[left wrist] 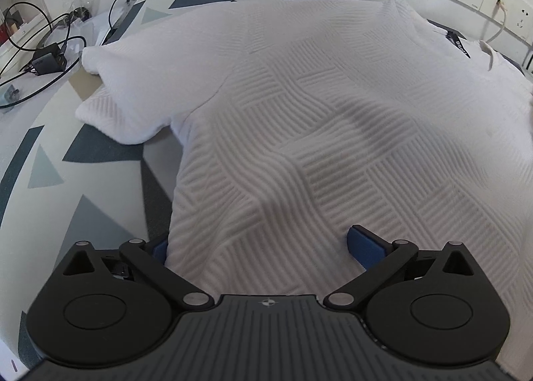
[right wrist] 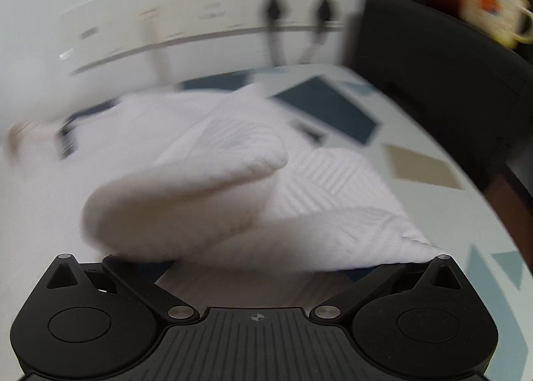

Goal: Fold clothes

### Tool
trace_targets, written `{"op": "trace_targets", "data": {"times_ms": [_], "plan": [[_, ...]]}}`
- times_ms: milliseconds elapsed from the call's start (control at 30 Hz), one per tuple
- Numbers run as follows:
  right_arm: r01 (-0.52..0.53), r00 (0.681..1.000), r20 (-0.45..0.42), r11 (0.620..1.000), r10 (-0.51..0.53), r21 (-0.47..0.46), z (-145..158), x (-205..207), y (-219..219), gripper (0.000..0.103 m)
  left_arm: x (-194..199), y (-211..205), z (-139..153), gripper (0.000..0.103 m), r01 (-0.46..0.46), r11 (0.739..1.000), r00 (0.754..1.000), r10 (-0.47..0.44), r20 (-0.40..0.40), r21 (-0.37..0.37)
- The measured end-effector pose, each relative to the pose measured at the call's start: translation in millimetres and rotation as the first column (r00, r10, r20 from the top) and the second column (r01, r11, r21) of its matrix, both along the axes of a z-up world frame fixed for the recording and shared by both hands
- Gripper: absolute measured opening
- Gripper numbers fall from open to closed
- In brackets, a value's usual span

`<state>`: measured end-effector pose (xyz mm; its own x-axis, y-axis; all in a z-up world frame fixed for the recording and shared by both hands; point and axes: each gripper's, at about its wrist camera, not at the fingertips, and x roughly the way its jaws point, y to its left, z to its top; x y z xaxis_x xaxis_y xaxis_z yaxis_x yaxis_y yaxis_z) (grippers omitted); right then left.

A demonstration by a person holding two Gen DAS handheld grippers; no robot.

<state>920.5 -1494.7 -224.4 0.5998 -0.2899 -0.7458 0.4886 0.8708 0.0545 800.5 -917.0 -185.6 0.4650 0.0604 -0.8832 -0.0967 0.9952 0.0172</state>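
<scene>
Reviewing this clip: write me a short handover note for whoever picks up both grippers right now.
Left gripper: jaws wide open, straddling the hem of the white textured shirt, not clamped.
Right gripper: fingers hidden under bunched shirt cloth; view blurred, grip unclear.
Shirt lies mostly spread on the patterned table, one sleeve doubled over, collar at the far end.
Done: little beyond laying it out. Left: the body folds.

From my left wrist view, light is soft, even and bright; the white shirt [left wrist: 333, 121] stays sharp, with a faint grey shadow near its middle. Straight lines bow toward the dark rounded corners. My right wrist view is smeared by motion blur: beyond the shirt, wall sockets [right wrist: 296, 11] and a mug [right wrist: 493, 11] streak sideways.
</scene>
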Motion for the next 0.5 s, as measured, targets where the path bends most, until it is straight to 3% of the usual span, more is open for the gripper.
{"op": "trace_targets", "data": {"times_ms": [67, 167, 500], "plan": [[0.126, 0.991, 0.040, 0.991, -0.127, 0.040, 1.7, -1.9, -21.7, 0.102, 3.8, -4.1, 0.0, 0.103, -0.004, 1.000, 1.000, 0.004, -0.002, 0.002], [0.221, 0.966, 0.106, 0.963, -0.238, 0.152, 6.3, -10.0, -44.8, 0.102, 5.4, -4.3, -0.3, 0.103, 0.003, 1.000, 1.000, -0.003, -0.001, -0.003], [0.083, 0.992, 0.076, 0.977, -0.099, 0.195, 21.3, -35.3, -9.7, 0.102, 7.4, 6.7, -0.1, 0.103, 0.061, 0.998, 0.998, -0.062, -0.010, -0.024]]}}
